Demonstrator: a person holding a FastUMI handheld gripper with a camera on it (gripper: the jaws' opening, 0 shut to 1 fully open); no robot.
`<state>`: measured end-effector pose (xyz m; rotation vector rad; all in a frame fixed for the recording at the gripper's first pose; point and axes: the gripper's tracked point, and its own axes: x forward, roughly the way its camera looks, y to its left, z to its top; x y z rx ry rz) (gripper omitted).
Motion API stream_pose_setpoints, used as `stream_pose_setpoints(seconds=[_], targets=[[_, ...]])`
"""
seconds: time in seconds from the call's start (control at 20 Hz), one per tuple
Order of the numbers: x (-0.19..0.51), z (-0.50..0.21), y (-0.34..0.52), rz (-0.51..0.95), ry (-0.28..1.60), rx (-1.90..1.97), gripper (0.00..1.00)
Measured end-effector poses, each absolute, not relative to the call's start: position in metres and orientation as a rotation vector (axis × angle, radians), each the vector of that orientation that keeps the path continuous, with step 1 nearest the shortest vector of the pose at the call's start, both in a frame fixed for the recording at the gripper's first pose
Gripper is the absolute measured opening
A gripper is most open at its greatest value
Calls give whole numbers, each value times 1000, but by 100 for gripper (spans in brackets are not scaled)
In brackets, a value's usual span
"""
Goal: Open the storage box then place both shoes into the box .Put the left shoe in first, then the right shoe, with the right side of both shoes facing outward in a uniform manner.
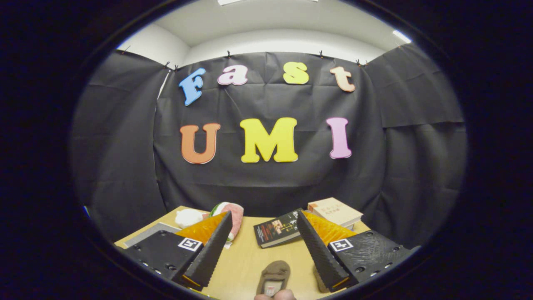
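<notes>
Brown shoe (273, 276) lengthwise between open gripper (263, 243) fingers, toe ahead

Light comes from above: a ceiling lamp (400, 36) glares at about one o'clock and a second bright panel (233, 1) sits at twelve, both blown out to plain white. The pale ceiling and upper wall are evenly lit, while the cloth wall swallows light and reads dim, its folds showing as soft creases. The desk (245, 258) at six o'clock is moderately bright, with faint, soft shadows beside the hand-held gripper (263, 246), whose fingers stand apart. Fisheye distortion bows straight lines strongly towards the rim, and sharpness falls off there. The brown shoe (272, 277) nearest the lens looks slightly soft.
</notes>
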<state>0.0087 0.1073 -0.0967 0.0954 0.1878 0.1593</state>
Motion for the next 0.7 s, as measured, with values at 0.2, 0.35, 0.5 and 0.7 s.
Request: stream_pose_setpoints(seconds=[0.2,0.35,0.5,0.7], targets=[[2,-150,157,228,301,159,94],[-5,-180,193,283,363,192,95],[-15,-215,235,363,438,235,95],[-26,-247,266,405,526,315,95]])
